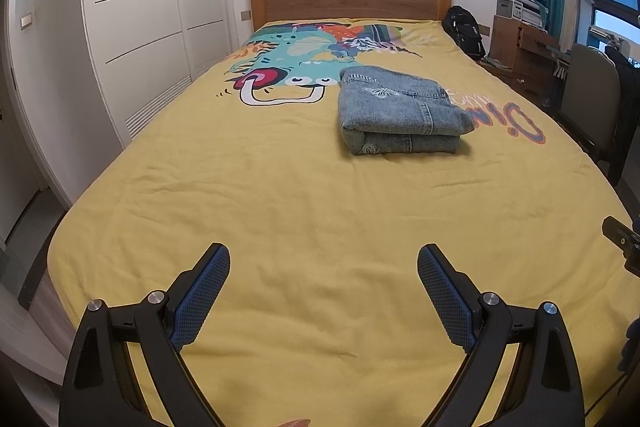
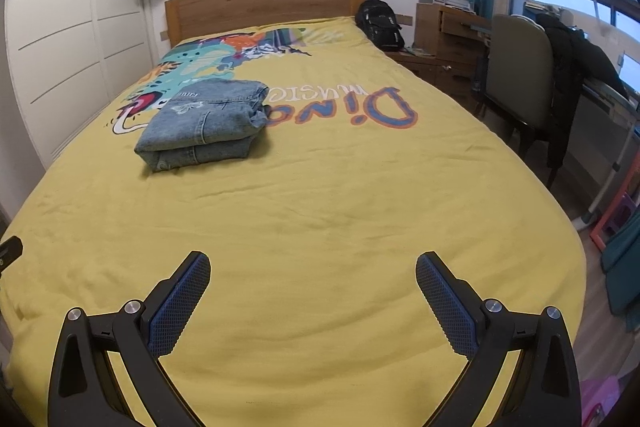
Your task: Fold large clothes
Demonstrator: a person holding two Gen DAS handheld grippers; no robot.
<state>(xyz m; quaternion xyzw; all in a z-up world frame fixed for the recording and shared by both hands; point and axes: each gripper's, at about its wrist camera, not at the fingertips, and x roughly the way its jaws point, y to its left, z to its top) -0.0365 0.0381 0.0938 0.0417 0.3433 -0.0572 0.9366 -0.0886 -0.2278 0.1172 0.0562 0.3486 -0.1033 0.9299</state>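
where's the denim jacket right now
The folded denim jacket lies on the yellow bedspread mid-bed, right of centre in the left wrist view and left of centre in the right wrist view, between the dinosaur print and the "Dino" lettering.

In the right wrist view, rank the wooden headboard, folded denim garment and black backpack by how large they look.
1. wooden headboard, clearly the widest.
2. folded denim garment, though it lies nearer the camera, which flatters it.
3. black backpack, smallest, but it stands farthest back, so its true size is unsure.
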